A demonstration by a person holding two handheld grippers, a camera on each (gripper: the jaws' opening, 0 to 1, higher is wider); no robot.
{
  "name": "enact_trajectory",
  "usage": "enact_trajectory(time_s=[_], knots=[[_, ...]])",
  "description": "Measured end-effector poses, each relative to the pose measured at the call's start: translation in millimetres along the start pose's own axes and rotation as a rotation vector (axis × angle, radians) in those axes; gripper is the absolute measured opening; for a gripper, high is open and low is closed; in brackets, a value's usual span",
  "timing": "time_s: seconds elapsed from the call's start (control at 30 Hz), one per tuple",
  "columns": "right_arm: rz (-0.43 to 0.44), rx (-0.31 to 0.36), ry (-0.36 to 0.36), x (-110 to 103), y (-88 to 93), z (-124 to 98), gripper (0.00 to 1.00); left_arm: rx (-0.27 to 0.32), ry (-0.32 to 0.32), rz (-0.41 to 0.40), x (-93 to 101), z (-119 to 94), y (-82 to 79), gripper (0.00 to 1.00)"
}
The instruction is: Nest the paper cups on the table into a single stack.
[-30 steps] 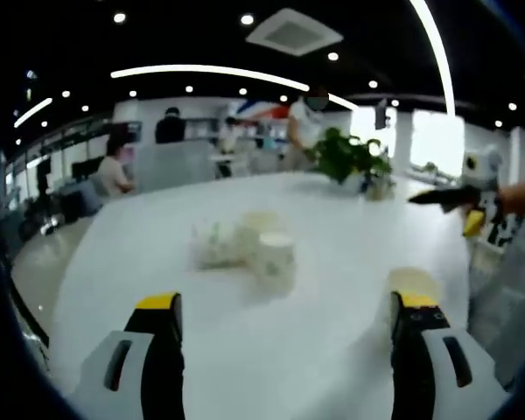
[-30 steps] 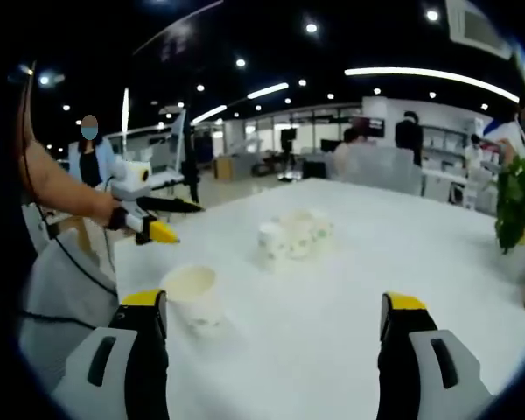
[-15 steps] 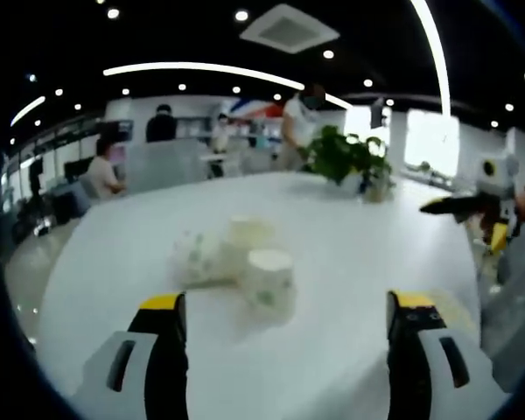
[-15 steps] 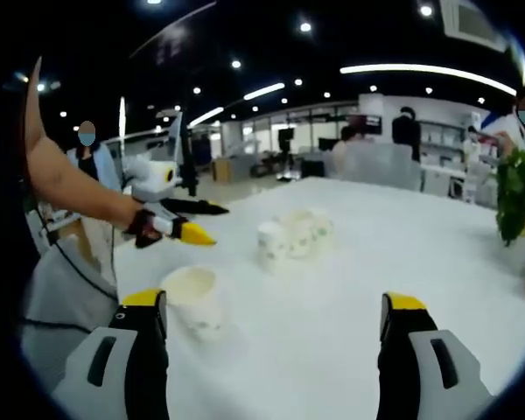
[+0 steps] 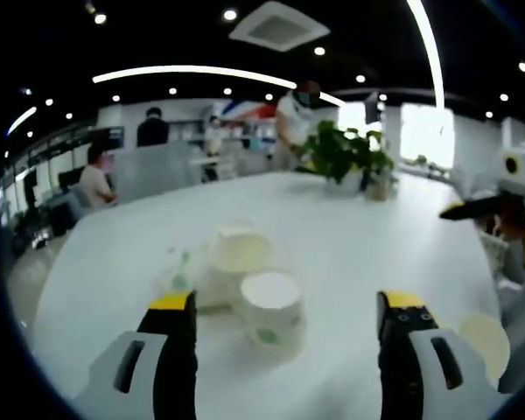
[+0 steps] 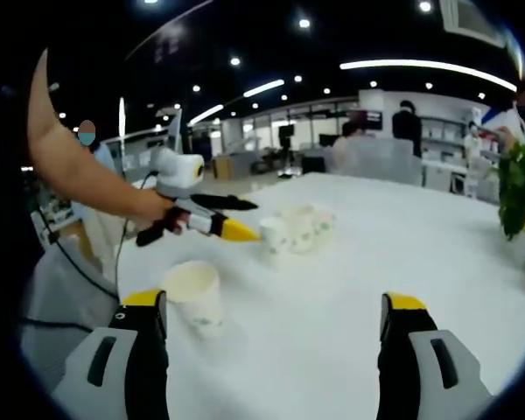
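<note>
- While both pairs of jaws stood wide apart and empty, the left gripper [image 5: 282, 311] hung just short of the clustered paper cups [image 5: 245, 280] on the white table [image 5: 332, 219].
- The right gripper [image 6: 274, 311] was near a lone paper cup [image 6: 195, 296].
- Green print on the cups was too blurred to read.
- A potted plant [image 5: 348, 159] stood far back.

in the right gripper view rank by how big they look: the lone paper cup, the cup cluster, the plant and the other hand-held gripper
1. Left hand-held gripper, longest across.
2. Plant, though cut off by the view's edge.
3. Cup cluster and lone paper cup look about alike; the lone cup sits nearer the camera, so no ranking between them.
</note>
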State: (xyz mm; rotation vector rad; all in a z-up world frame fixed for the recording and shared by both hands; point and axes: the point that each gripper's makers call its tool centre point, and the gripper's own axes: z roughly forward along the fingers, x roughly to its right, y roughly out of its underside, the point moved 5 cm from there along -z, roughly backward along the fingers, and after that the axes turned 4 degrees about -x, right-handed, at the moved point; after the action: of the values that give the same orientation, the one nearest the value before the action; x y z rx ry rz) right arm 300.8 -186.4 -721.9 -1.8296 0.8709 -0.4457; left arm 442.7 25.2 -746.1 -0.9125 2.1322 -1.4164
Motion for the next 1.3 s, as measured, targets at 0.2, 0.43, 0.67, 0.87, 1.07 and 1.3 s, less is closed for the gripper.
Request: enact_trajectory(time_s=[0.2, 0.43, 0.67, 0.87, 1.07, 1.3], knots=[[0.015, 0.002, 0.001, -4, 1.5, 2, 1.0, -0.015, 0.008, 0.021, 1.8, 16, 4.3, 0.78], [0.028, -0.004, 0.005, -7, 6.8, 1, 0.99, -0.036, -0.039, -0.035, -3.1, 28, 12.5, 0.68], [0.045, -0.011, 0.005, -9, 12.9, 0, 0.99, -0.06, -0.063, -0.038, -6.6, 35, 22.8, 0.62], [0.052, -0.013, 0.01, -7, 14.5, 0, 0.98, -0.073, -0.069, -0.036, -9.5, 42, 27.2, 0.56], [0.061, -0.017, 0.011, -5, 16.8, 2, 0.98, -0.087, -0.089, -0.028, -10.6, 41, 31.9, 0.51], [0.062, -0.015, 0.009, -6, 14.6, 3, 0.98, -0.101, -0.085, -0.024, -10.1, 40, 37.1, 0.4]])
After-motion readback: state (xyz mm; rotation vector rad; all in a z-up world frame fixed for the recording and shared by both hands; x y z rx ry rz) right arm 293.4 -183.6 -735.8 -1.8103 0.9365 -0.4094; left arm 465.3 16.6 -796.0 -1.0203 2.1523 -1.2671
